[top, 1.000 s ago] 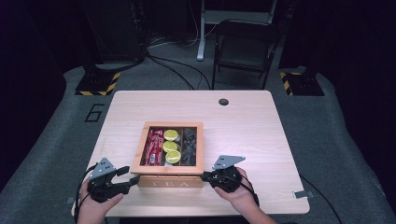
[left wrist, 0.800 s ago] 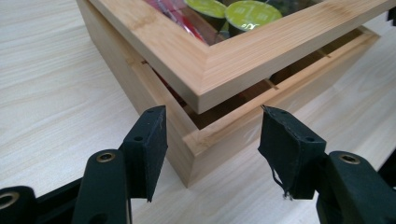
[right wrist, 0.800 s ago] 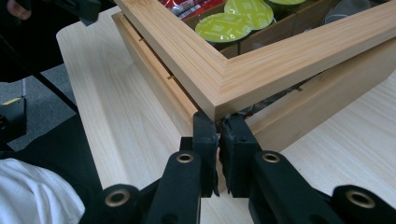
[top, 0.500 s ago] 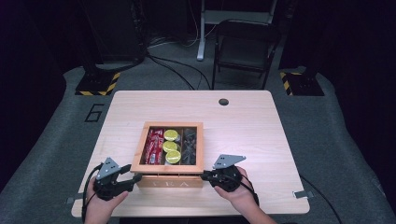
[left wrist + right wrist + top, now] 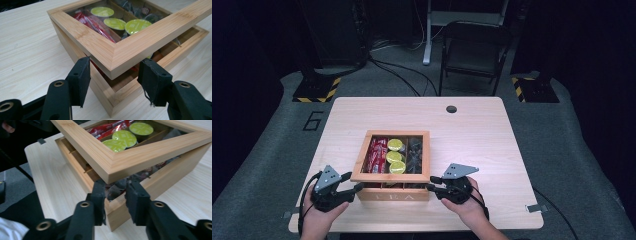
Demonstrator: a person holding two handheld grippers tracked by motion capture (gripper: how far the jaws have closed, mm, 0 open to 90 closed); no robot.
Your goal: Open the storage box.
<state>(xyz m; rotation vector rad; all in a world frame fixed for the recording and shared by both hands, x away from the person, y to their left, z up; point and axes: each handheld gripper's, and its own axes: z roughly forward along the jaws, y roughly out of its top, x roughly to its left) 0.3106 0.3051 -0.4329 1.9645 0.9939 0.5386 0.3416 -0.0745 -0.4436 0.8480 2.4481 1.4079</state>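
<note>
Glass-windowed bamboo lid [image 5: 391,176] now raised off the wooden tea box [image 5: 160,185] at the table's [image 5: 482,130] 6 o'clock edge. Right hand-held gripper [image 5: 115,195] has just been opening beneath one corner; left hand-held gripper [image 5: 113,76] gapes around the other.

The wooden box [image 5: 392,194] reads "TEA" on its front; the floor mat [image 5: 313,120] bears "6".

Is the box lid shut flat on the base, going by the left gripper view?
No, the lid is raised at its near corner, with a gap above the base.
</note>
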